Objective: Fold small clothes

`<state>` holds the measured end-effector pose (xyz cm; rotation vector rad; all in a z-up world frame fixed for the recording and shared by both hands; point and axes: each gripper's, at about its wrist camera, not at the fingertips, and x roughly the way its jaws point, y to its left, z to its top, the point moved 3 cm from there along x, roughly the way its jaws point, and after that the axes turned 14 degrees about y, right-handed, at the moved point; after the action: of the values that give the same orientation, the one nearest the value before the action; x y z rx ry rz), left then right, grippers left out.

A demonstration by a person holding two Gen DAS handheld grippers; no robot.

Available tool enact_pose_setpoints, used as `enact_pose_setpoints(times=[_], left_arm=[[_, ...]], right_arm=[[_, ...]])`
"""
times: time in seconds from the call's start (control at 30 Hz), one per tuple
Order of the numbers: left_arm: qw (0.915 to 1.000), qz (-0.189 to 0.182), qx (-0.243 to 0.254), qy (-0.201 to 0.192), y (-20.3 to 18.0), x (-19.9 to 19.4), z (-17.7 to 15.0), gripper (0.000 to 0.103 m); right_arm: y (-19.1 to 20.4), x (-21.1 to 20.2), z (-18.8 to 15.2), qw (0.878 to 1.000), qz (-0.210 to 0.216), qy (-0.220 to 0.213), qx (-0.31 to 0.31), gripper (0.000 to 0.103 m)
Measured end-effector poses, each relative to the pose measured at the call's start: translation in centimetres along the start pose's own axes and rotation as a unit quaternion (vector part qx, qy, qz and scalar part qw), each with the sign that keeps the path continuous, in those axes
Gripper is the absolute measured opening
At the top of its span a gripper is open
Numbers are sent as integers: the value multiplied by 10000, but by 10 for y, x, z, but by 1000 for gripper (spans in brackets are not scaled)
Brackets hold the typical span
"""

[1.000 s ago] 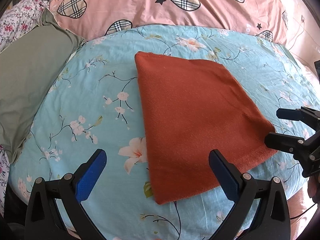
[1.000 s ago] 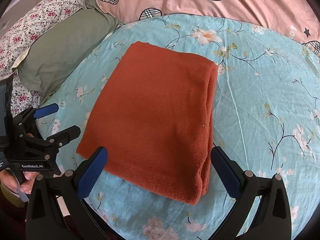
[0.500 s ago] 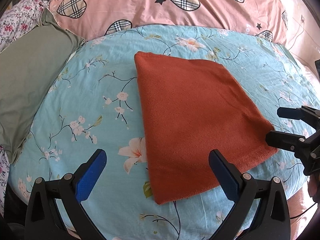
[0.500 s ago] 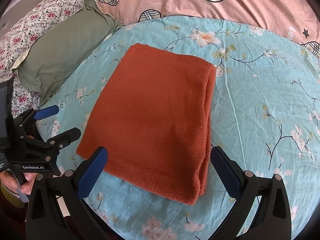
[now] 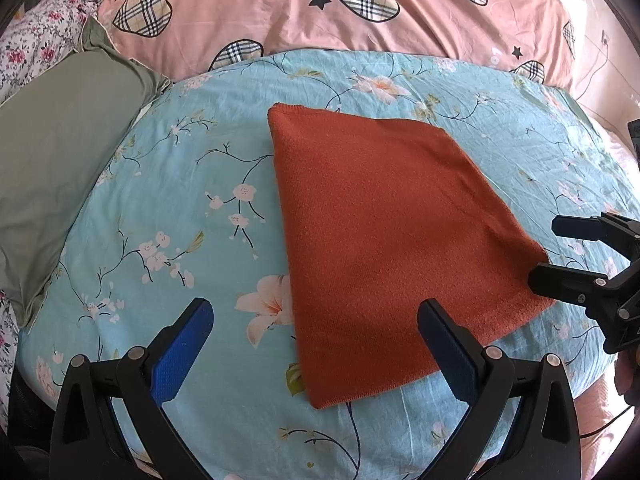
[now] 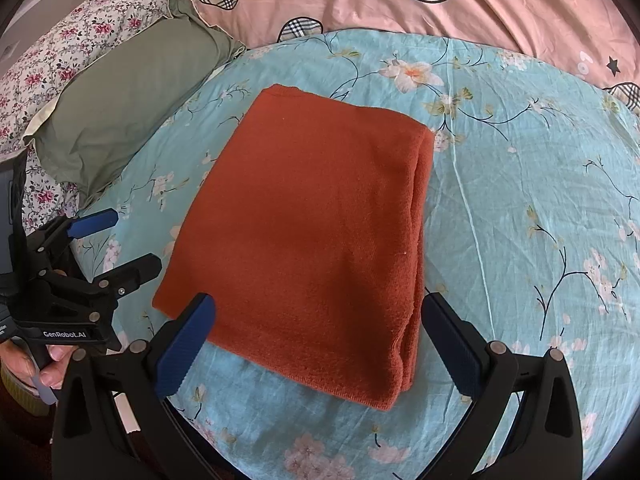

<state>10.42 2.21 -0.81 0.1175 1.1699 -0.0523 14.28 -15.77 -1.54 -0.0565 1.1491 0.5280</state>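
Floral bedsheet [image 5: 168, 200] bears one folded, seemingly layered, cloth [image 5: 384, 232]; two grippers wide, empty.

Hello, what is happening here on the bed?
A person holds a gripping tool in each hand above a folded rust-orange cloth that lies flat on the blue floral sheet. The left tool and the right tool are both open and grip nothing. The fold looks finished.
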Motion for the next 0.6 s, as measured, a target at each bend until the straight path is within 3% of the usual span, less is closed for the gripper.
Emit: enact_pose_setpoints(times=[0.6], left_arm=[[10000,16,-22,-36,0,-2,-2,102]], right_arm=[[1,0,0,10000,2,-1,1,102]])
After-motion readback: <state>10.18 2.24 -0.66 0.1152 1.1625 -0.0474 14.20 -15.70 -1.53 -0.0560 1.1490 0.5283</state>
